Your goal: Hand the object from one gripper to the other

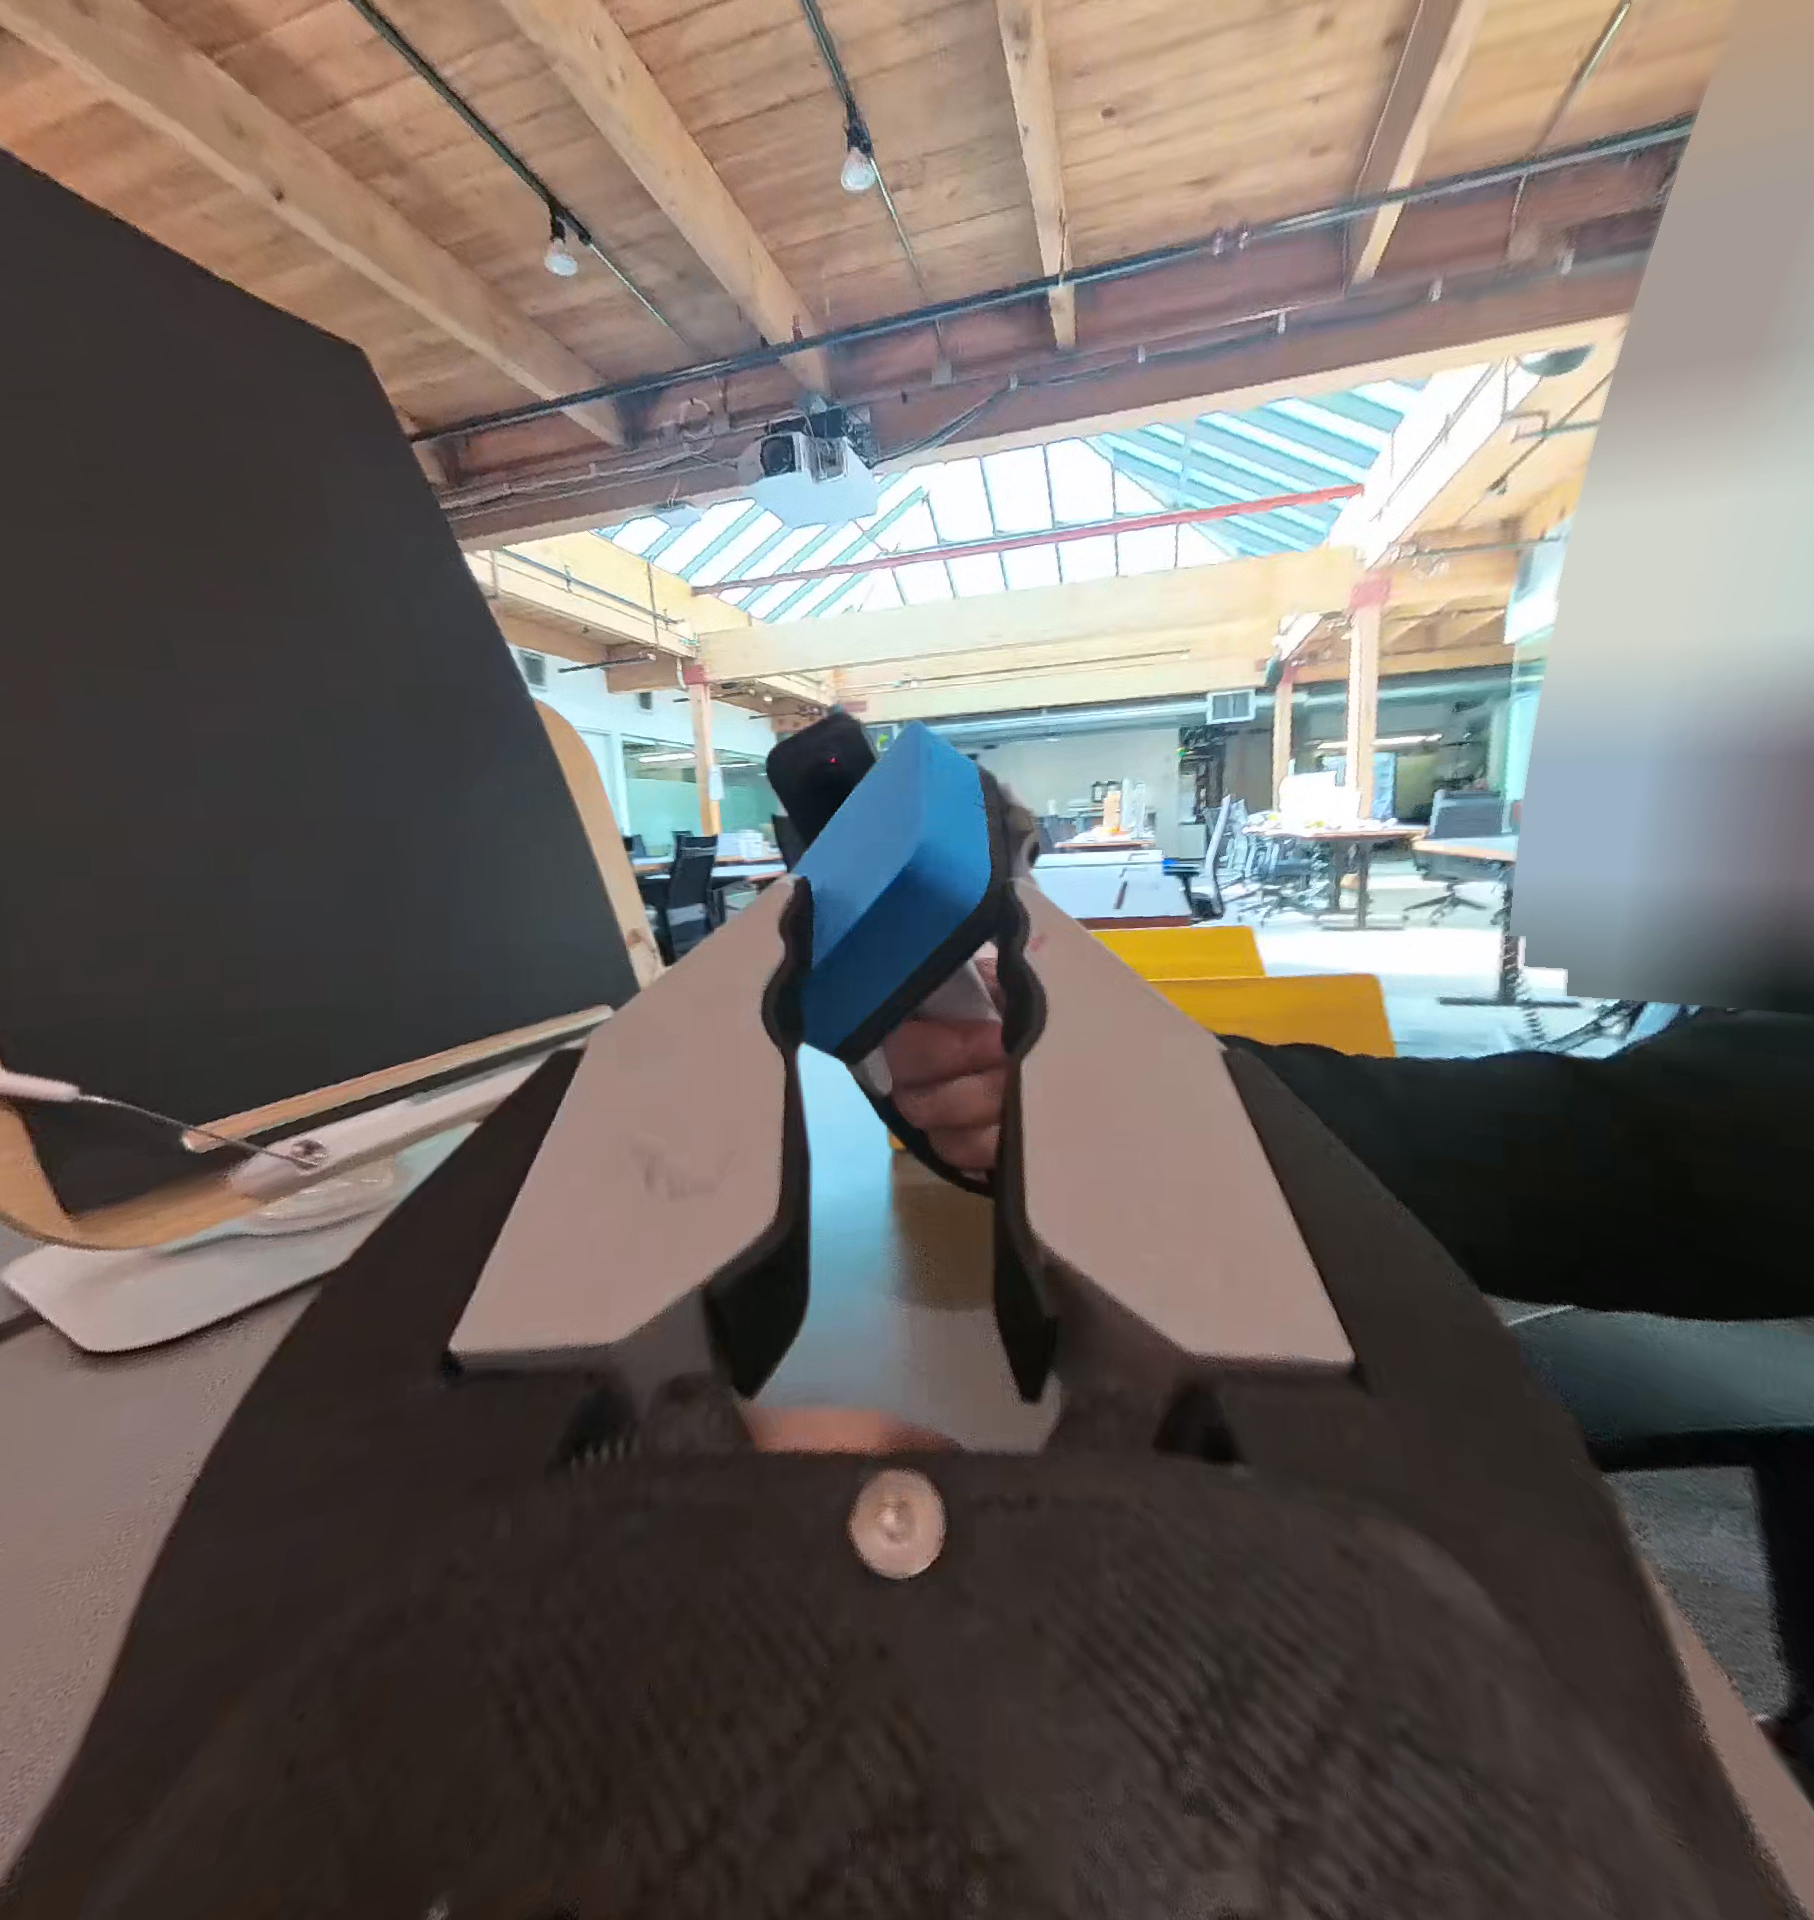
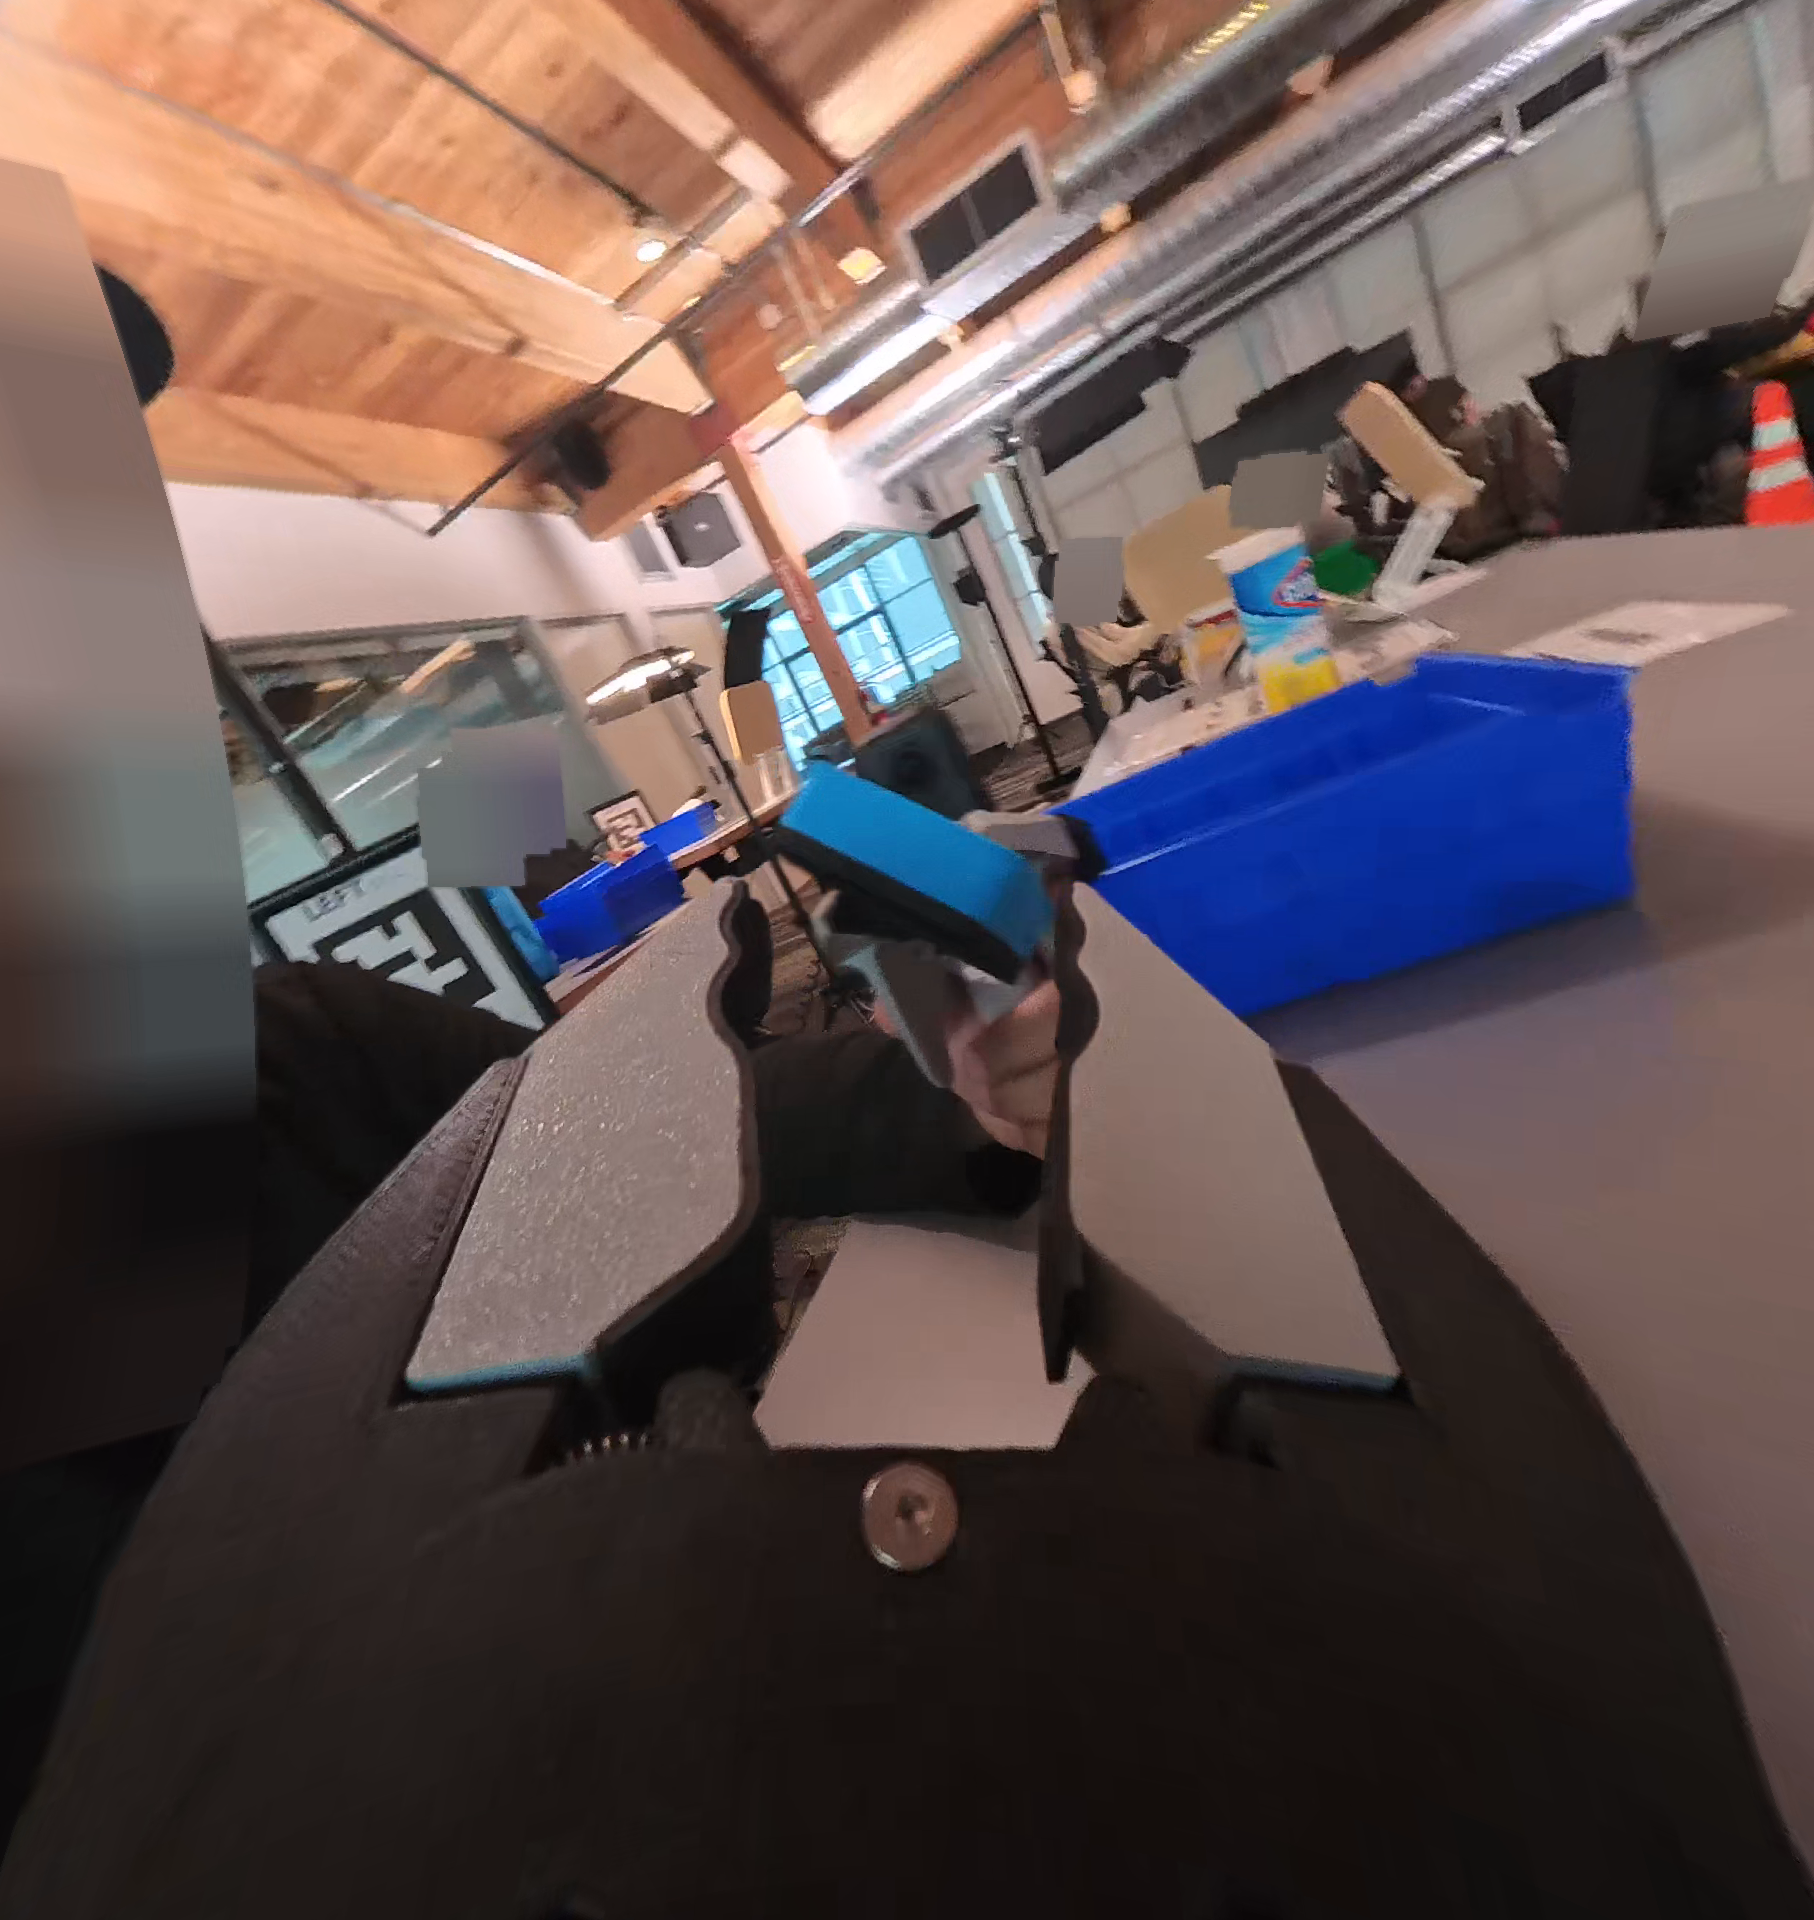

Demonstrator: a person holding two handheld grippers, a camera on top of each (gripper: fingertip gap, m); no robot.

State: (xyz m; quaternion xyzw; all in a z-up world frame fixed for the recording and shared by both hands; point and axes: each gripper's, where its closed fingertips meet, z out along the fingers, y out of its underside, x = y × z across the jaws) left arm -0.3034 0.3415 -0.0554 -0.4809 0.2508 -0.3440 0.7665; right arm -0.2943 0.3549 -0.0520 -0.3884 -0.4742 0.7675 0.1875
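the left gripper (image 1: 903, 935), nearest the lens in the left wrist view, had its jaws narrowed around a blue eraser (image 1: 898, 899) — the left finger pressed the blue face, while contact on the right side was hidden behind the block. in the right wrist view the right gripper (image 2: 908, 935) had its jaws set somewhat wider, and the same eraser (image 2: 918, 883) sat up at their tips; its right end met the right finger, but a gap showed beside the left finger. which gripper truly bore the load could not be told for sure, though the left one looked closed on it.

the eraser was held in mid-air above the grey table (image 2: 1557, 1091), tilted, its dark felt underside facing down. it looked light, with a foam-like body that would give a little under pressure and felt that should grip well, so slipping seemed unlikely. the best hold was probably across the two long sides, near an end the other gripper left free.

around it: a blue bin (image 2: 1402, 831) stood on the table just beyond the right gripper's tips, with a few containers (image 2: 1272, 613) farther back. a dark board (image 1: 207, 675) leaned at the left of the left wrist view. a black sleeve (image 1: 1505, 1164) crossed behind. the main crowding was the two sets of fingers sharing one small block — they could knock each other.
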